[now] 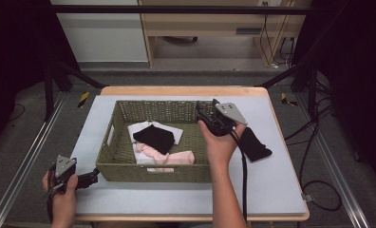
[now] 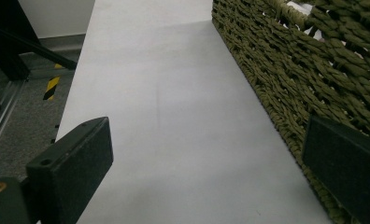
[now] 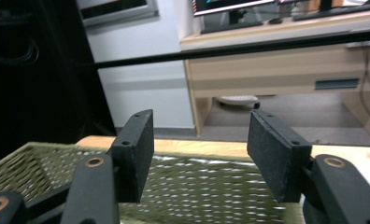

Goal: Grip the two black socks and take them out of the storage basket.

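Right gripper (image 1: 206,115): jaws spread wide, nothing between them, no contact with any object. It is held by the right hand (image 1: 219,140) above the right end of the woven basket (image 1: 111,142); in the right gripper view the jaws point over the basket's far wall.

Left gripper (image 1: 92,178): jaws spread wide and empty, held low over the worktop (image 1: 271,185) at its near left corner, just beside the basket's near left corner.

The basket holds a black garment (image 1: 154,138) lying on white cloth (image 1: 172,131) and pink cloth (image 1: 179,157). A black sock (image 1: 254,145) lies on the worktop just right of the basket.
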### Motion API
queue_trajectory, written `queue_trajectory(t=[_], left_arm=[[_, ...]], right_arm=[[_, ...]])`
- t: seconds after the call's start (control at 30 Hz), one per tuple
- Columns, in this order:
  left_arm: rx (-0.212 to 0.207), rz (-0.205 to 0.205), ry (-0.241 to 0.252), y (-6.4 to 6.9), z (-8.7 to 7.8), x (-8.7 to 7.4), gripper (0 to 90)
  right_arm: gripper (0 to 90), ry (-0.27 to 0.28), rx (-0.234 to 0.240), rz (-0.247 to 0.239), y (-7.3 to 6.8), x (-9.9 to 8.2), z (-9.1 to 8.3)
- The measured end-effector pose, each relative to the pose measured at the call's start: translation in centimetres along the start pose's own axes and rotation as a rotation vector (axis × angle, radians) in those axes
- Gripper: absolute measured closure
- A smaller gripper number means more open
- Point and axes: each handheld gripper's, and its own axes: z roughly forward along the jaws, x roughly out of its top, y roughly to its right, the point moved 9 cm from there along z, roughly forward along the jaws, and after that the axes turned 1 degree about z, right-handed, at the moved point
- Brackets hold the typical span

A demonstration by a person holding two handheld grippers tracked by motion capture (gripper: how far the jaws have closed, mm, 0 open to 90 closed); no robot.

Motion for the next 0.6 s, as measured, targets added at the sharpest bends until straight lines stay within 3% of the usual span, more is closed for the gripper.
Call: queue_trajectory(t=[0.07,0.1,0.13,0.17,0.33,0.5,0.53,0.6], left_arm=[[0.0,0.0,0.0,0.0,0.0,0.0,2.2],[0.0,0.0,-0.001,0.0,0.0,0.0,2.1],[0.0,0.0,-0.001,0.0,0.0,0.0,2.2],[0.0,0.0,-0.001,0.0,0.0,0.0,2.1],[-0.002,-0.002,-0.003,0.0,0.0,0.0,2.1],[-0.003,-0.004,-0.001,0.0,0.0,0.0,2.1],[-0.003,-0.004,-0.001,0.0,0.0,0.0,2.1],[-0.004,-0.005,-0.001,-0.1,0.0,0.0,2.1]], right_arm=[[42.0,-0.005,0.005,-0.001,-0.4,-0.2,0.3],[42.0,-0.023,0.023,-0.004,-1.6,-0.7,1.1],[42.0,-0.023,0.023,-0.004,-1.6,-0.7,1.1],[41.8,-0.038,0.047,-0.001,-2.8,-1.3,1.9],[41.8,-0.087,0.113,0.023,-5.7,-2.9,3.9],[42.9,-0.192,0.175,0.009,-8.4,-5.3,5.5],[42.9,-0.192,0.175,0.009,-8.4,-5.3,5.5],[47.2,-0.249,0.2,0.0,-9.1,-6.6,6.1]])
